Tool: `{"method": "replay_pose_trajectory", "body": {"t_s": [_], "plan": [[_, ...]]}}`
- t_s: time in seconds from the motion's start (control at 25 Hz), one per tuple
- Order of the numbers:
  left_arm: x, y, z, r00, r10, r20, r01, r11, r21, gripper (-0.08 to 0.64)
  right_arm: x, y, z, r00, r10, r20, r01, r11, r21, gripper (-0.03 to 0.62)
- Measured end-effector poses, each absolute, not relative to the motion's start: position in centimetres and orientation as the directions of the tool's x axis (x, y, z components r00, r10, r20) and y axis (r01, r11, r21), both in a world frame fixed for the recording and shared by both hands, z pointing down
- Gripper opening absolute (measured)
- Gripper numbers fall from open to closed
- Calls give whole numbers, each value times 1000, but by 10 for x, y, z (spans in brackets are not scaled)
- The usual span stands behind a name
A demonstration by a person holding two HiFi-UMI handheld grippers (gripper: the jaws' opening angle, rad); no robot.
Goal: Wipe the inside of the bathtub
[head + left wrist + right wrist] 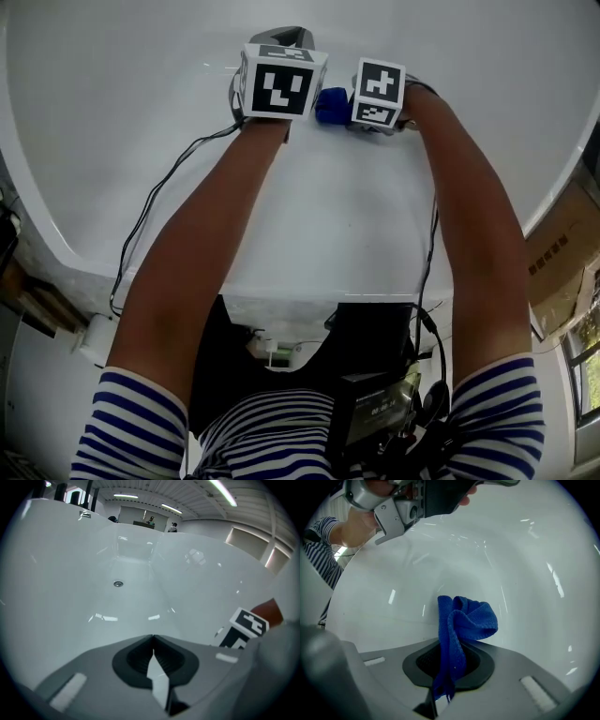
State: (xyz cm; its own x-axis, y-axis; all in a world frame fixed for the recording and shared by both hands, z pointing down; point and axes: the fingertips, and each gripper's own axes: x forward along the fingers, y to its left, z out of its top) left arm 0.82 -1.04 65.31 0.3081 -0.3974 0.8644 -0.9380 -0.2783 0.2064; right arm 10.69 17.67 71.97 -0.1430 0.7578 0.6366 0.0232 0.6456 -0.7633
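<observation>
The right gripper (446,670) has its fingers closed on a blue cloth (464,618), which rises from them in a bunched fold close to the white inner wall of the bathtub (525,573). The left gripper (152,644) has its fingers closed tip to tip with nothing between them, and points along the tub floor toward the drain (118,584). In the head view both grippers sit side by side inside the tub, with the cloth showing between their marker cubes.

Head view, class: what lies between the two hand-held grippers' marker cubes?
The blue cloth, clamped by the right hand-held gripper, shows there in the head view.
</observation>
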Motion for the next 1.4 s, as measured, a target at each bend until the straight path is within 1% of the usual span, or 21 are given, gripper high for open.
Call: {"method": "replay_pose_trajectory", "body": {"t_s": [0.56,0.92,1.4], "plan": [[22,-1,546,331,-400,855,-925,-315,210,3,111,222,582,-133,810,572,50,581,-812,41],[25,1,473,339,-415,844,-921,-329,208,3,113,252,501,-93,837,539,69,546,-835,41],[19,0,430,349,-408,843,-918,-328,222,2,101,272,438,-71,873,483,96,488,-867,41]]}}
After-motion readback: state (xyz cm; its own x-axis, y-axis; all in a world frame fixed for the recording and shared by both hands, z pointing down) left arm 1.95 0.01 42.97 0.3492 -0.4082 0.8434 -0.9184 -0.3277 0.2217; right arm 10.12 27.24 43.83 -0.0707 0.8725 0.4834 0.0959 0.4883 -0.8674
